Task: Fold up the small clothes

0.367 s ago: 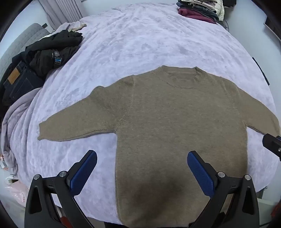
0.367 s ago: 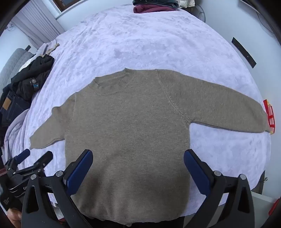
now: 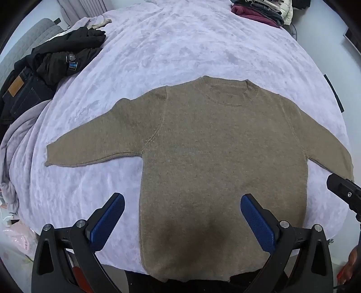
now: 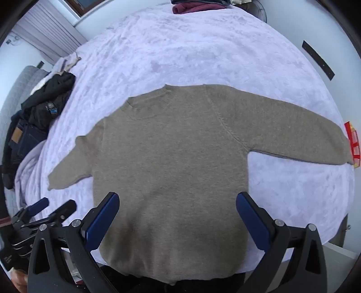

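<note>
Sweater (image 3: 216, 162) spread flat on bed (image 3: 180, 49), sleeves out. Left tool (image 3: 182, 216) and right tool (image 4: 178, 214) wide open, empty, above hem. Best gripping each sleeve cuff, folding inward evenly.

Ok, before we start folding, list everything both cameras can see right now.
sweater: one, olive-brown, spread flat mid-bed, sleeves out
bedspread: one, pale lilac, under the sweater
black jacket: one, bed's left edge
jeans: one, dark blue, beside the jacket
clothes pile: one, maroon and mixed, far edge
red item: one, right of the bed, unclear
left gripper: open, blue pads, over the hem
right gripper: open, blue pads, over the hem
</note>
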A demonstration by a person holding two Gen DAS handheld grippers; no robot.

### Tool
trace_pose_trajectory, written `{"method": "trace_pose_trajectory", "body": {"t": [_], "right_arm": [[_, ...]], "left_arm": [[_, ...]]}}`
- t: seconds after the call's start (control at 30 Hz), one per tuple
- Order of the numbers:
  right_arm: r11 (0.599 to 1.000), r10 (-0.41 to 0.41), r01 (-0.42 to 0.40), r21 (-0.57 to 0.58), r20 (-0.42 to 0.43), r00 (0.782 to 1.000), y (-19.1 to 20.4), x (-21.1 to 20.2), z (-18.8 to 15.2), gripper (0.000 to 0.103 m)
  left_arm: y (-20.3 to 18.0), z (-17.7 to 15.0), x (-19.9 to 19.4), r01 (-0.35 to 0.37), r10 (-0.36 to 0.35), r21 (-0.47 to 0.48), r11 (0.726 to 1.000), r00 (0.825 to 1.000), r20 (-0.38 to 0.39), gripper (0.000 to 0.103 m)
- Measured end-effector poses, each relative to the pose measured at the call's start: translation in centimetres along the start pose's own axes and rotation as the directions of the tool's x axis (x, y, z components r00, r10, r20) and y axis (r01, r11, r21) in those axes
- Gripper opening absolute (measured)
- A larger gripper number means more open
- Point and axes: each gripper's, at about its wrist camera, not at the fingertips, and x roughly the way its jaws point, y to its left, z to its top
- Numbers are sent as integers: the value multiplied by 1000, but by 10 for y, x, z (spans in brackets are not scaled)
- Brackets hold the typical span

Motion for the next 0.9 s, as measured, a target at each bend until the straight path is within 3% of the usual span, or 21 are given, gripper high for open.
{"method": "trace_pose_trajectory", "body": {"t": [0.9], "right_arm": [[998,-43,42,-48,-24,999,14,1,2,103]], "left_arm": [[-1,5,-5,9,-8,11,1000,1000,-20,103]]}}
